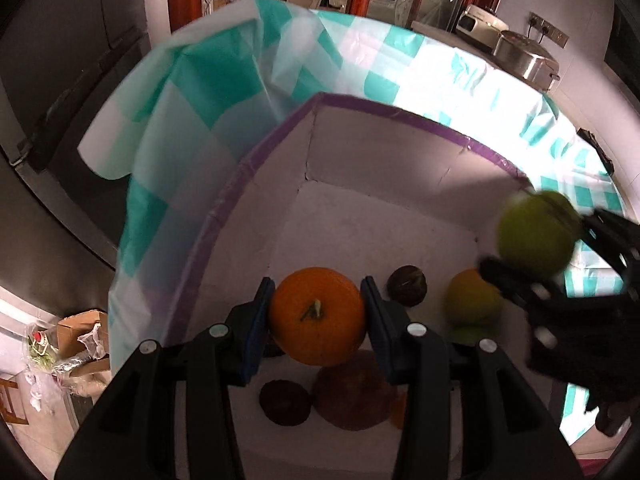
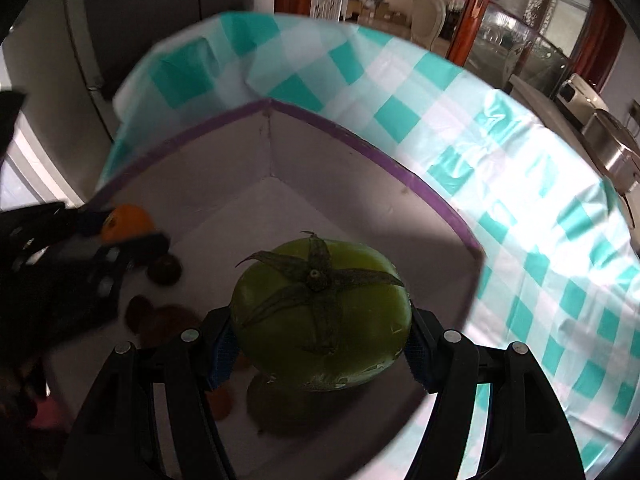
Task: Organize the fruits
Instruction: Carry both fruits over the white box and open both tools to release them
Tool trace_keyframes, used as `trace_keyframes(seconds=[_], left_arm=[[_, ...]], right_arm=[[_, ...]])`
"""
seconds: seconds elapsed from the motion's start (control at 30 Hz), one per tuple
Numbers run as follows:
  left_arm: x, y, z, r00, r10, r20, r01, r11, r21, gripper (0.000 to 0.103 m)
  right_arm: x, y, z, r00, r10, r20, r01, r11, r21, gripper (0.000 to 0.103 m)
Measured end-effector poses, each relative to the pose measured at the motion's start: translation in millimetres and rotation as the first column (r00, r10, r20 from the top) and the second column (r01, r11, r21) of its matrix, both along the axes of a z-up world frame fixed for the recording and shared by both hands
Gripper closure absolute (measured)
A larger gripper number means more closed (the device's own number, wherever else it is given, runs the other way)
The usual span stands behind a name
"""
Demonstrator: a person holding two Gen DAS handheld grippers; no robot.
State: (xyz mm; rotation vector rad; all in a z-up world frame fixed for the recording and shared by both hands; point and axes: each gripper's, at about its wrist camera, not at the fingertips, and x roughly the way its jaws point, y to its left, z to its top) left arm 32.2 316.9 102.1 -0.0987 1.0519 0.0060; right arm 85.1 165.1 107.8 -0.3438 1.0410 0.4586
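My left gripper [image 1: 318, 316] is shut on an orange [image 1: 317, 316] and holds it above the floor of a white cardboard box with a purple taped rim [image 1: 256, 156]. My right gripper [image 2: 322, 332] is shut on a green tomato [image 2: 322, 316] over the same box [image 2: 360, 144]. The right gripper also shows at the right of the left wrist view [image 1: 538, 246], and the left gripper at the left of the right wrist view [image 2: 124, 224]. Inside the box lie dark brown fruits [image 1: 407, 285], a reddish fruit [image 1: 354, 396] and a yellow-green fruit [image 1: 472, 300].
The box stands on a table with a teal and white checked cloth [image 2: 540, 208]. A grey fridge or cabinet [image 1: 60, 120] is at the left. A steel pot [image 1: 526, 60] and a white appliance [image 1: 480, 26] stand on a counter behind. Bags and a carton [image 1: 80, 344] lie on the floor.
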Motion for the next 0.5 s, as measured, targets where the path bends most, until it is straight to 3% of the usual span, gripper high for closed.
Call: trace_keyframes(seconds=[0.13, 0.27, 0.4, 0.5], left_arm=[[18.4, -4.3, -14.8, 0.994, -0.023, -0.108, 0.025, 1.000, 0.016, 0.058], [32.4, -1.3, -34.0, 0.970, -0.004, -0.242, 0.005, 1.000, 0.003, 0.058], [35.2, -8.1, -41.6, 0.958, -0.018, -0.287, 0.027, 0.999, 0.028, 0.057], [33.5, -11.8, -39.3, 0.963, -0.029, -0.269, 0.039, 0.999, 0.033, 0.046]], right_arm=[[31.9, 14.7, -21.9, 0.996, -0.012, -0.093, 0.007, 0.999, -0.052, 0.036], [46.8, 32.4, -42.6, 0.988, 0.014, -0.157, -0.033, 0.992, -0.119, 0.036], [55.3, 33.1, -47.1, 0.985, 0.003, -0.175, -0.020, 0.995, -0.100, 0.036], [58.7, 27.9, -46.9, 0.983, -0.014, -0.185, 0.001, 0.998, -0.068, 0.036]])
